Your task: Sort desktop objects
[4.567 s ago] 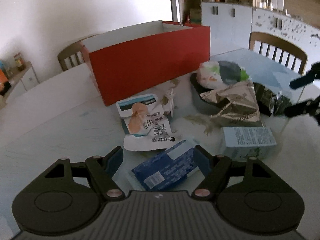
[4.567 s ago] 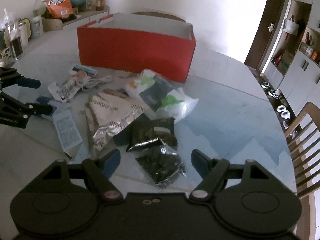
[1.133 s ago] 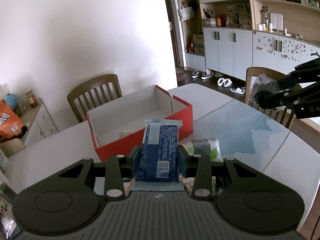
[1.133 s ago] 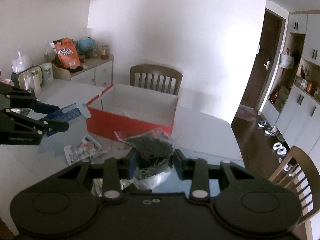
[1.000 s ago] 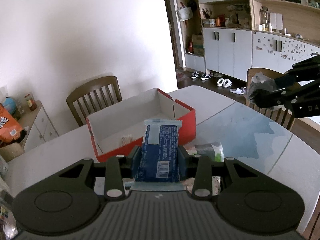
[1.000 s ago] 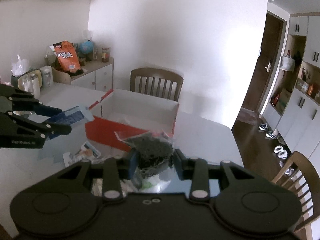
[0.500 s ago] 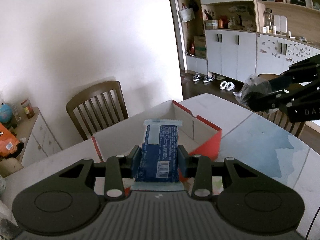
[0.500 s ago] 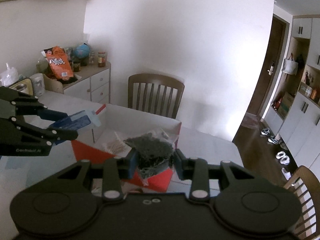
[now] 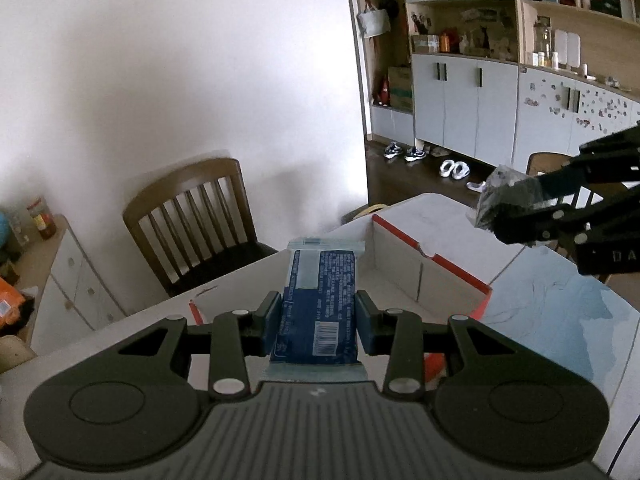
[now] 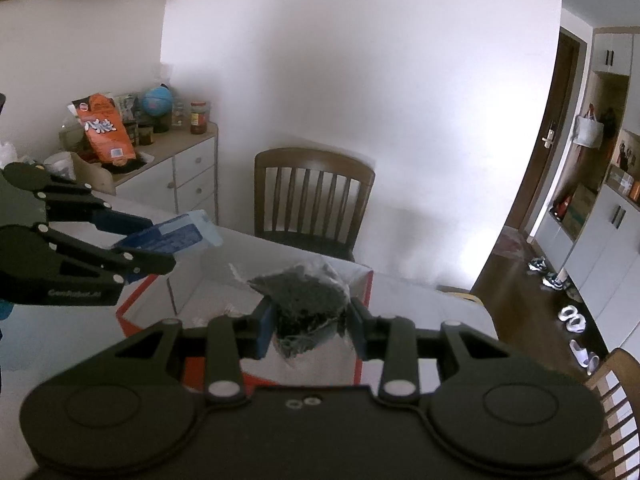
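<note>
My left gripper (image 9: pixel 318 322) is shut on a blue snack packet (image 9: pixel 320 300), held flat above the red cardboard box (image 9: pixel 436 264) with white inner walls. In the right wrist view that same left gripper (image 10: pixel 156 240) shows at the left with the blue packet (image 10: pixel 176 236) over the box's left end. My right gripper (image 10: pixel 310 322) is shut on a crumpled clear bag of dark stuff (image 10: pixel 304 300), hanging over the open box (image 10: pixel 362 320). The left wrist view shows the right gripper (image 9: pixel 512 208) at the right edge with the dark bag (image 9: pixel 500 196).
A wooden chair (image 9: pixel 192 220) stands behind the table (image 9: pixel 560 320) against the white wall. A low white cabinet (image 10: pixel 176 176) with a snack bag, a globe and jars stands at the left. Another chair (image 10: pixel 616 392) is at the table's right. Cupboards and shoes lie beyond.
Both grippers have carried their packets forward over the red box, which now lies close beneath them. The litter on the table has dropped out of view.
</note>
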`<control>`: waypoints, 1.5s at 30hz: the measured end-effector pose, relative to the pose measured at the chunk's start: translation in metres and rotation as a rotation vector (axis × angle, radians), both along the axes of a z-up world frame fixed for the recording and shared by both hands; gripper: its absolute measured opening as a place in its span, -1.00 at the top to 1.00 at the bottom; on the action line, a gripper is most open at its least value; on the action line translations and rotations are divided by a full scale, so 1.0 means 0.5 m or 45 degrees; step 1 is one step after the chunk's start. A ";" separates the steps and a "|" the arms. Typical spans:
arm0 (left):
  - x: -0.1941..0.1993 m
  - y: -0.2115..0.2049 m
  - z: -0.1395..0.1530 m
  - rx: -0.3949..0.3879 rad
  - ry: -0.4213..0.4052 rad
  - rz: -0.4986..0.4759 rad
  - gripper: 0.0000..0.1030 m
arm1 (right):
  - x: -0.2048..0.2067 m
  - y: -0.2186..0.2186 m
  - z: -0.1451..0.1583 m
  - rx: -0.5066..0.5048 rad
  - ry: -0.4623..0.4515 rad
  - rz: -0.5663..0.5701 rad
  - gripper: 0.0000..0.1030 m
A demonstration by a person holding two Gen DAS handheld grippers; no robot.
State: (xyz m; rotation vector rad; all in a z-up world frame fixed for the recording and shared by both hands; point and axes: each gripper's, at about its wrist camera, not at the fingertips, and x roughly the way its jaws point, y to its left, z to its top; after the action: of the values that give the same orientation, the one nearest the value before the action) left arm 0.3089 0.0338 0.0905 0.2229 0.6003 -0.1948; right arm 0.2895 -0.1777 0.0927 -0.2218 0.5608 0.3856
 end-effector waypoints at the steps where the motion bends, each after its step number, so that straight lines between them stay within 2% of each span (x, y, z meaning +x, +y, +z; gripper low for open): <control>1: 0.013 0.004 -0.002 0.009 0.002 -0.001 0.27 | 0.008 0.002 -0.002 0.003 0.006 -0.001 0.28; 9: 0.093 0.018 -0.030 0.025 0.049 -0.028 0.27 | 0.076 0.014 -0.025 0.031 0.073 -0.037 0.27; 23: 0.200 0.035 -0.107 0.031 0.168 -0.056 0.27 | 0.152 0.056 -0.090 -0.017 0.172 -0.054 0.27; 28: 0.241 0.037 -0.142 0.068 0.214 -0.091 0.27 | 0.181 0.073 -0.120 -0.025 0.229 -0.061 0.27; 45: 0.334 0.024 -0.226 0.102 0.357 -0.139 0.26 | 0.238 0.119 -0.209 -0.124 0.333 -0.070 0.27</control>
State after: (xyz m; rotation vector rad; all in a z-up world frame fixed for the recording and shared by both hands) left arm 0.4756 0.0459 -0.0226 0.3087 0.8759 -0.3108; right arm 0.4083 -0.1180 -0.0117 -0.2509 0.8424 0.3364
